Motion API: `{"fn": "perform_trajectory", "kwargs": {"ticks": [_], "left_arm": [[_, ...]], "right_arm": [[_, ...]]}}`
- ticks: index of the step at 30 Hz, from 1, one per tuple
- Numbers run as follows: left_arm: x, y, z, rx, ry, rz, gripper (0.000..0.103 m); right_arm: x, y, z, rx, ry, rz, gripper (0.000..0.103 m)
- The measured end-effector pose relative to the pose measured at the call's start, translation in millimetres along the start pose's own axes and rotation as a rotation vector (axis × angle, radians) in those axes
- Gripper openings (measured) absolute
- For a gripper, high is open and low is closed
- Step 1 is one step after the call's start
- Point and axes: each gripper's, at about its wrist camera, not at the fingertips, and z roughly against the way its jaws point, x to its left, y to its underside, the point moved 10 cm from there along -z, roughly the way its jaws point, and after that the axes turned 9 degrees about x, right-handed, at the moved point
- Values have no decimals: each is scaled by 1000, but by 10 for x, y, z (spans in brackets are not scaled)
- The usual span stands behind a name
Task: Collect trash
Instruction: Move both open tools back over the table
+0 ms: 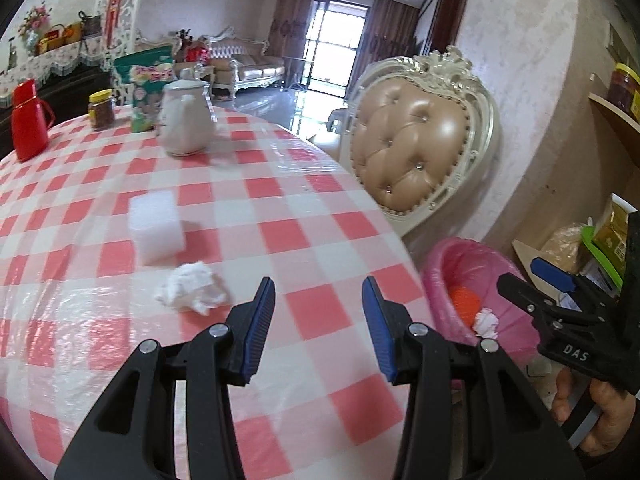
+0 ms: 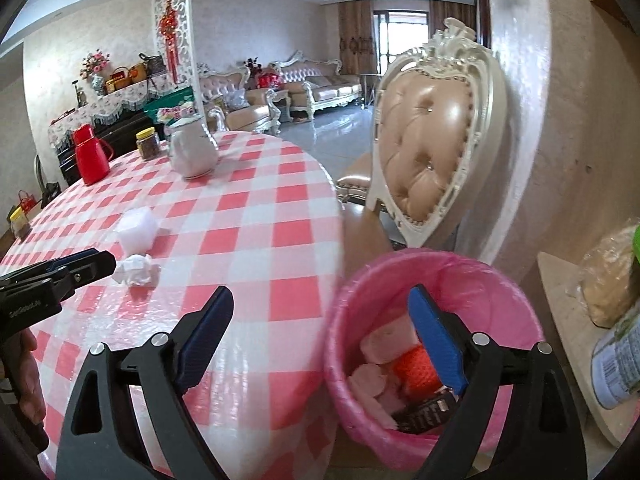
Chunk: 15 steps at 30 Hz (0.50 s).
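Note:
A crumpled white tissue lies on the red-and-white checked table, just in front of a white foam block. My left gripper hovers over the table right of the tissue, open with nothing between its fingers. Beside the table edge stands a pink-lined bin holding white scraps, an orange piece and a dark wrapper. My right gripper is open wide and empty at the bin's near rim. A white wad shows below it in the bin's mouth.
A white teapot, a red flask, a brown jar and a green packet stand at the table's far side. A tufted chair is behind the bin. Shelves with bags are at the right.

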Motion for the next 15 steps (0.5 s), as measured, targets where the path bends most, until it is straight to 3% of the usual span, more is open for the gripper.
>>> {"fn": "perform_trajectory", "kwargs": {"ticks": [15], "left_arm": [[802,-68,-72,16,-73,56,44]], "right_arm": [[583,-80,-323,41,-50,56,84]]}}
